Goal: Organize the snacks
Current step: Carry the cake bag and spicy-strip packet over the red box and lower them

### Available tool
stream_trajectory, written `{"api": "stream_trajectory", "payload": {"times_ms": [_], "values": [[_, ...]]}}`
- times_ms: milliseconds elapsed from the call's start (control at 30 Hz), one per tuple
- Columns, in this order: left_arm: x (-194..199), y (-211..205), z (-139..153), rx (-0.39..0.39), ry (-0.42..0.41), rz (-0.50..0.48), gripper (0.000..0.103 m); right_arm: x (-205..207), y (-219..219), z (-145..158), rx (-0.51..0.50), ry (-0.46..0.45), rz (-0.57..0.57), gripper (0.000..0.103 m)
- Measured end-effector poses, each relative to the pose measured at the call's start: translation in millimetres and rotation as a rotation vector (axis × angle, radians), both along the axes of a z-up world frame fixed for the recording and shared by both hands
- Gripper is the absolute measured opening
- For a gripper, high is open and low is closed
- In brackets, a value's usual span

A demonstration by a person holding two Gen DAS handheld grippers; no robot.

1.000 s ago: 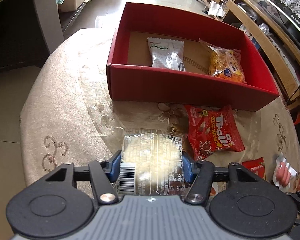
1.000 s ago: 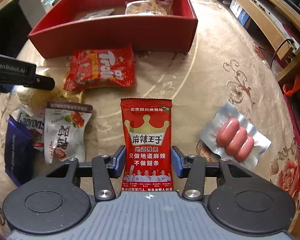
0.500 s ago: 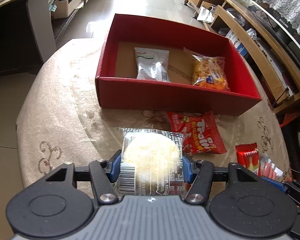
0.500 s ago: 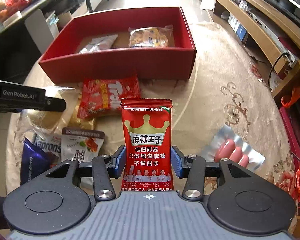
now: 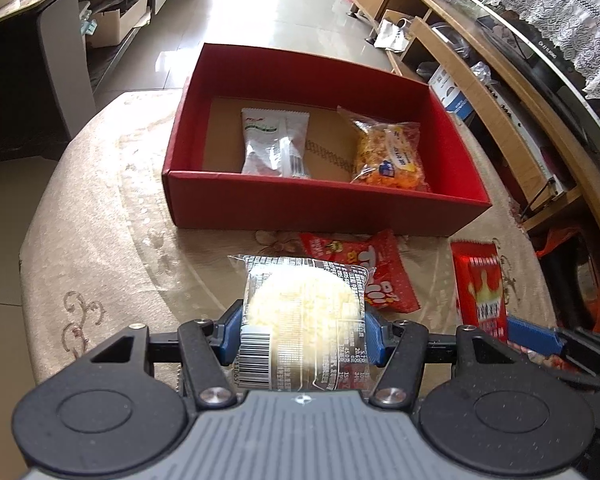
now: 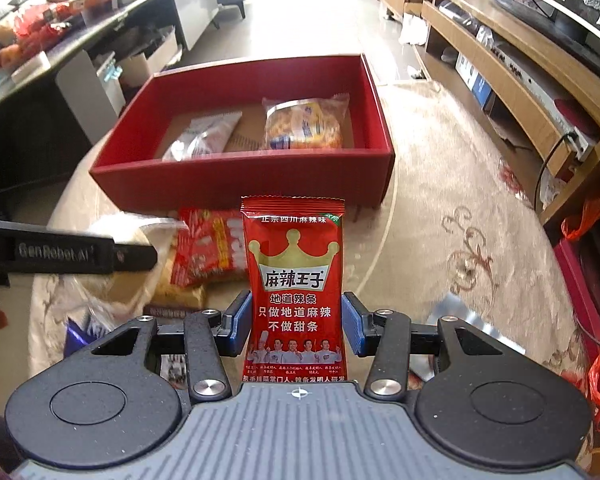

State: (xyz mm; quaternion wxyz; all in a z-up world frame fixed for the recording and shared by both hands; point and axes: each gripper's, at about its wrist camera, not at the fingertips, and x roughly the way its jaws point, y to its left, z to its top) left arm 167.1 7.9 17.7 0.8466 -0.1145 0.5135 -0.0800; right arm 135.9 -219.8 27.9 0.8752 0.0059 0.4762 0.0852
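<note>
The left gripper (image 5: 302,334) clamps a clear cake packet (image 5: 300,320) between its fingers. The right gripper (image 6: 296,322) pinches a red strip pouch (image 6: 294,280) upright between its fingers. The red box (image 5: 320,206) sits on the table (image 5: 100,220) beyond both fingertips.

A clear-wrapped pale round cake (image 5: 300,316) and a red crown-printed spicy strip packet (image 6: 294,280) are each held upright above the tabletop (image 5: 100,216), before the red box (image 5: 320,204).
</note>
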Motion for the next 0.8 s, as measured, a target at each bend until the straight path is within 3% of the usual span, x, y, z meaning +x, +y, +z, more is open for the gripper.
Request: {"api": "stream_trajectory", "payload": {"times_ms": [800], "values": [[28.8,-1.9,30.1,-0.024,-0.081,0.044,0.054,40.9,6.0,34.8,0.044,-0.110,-0.022,0.055]]}}
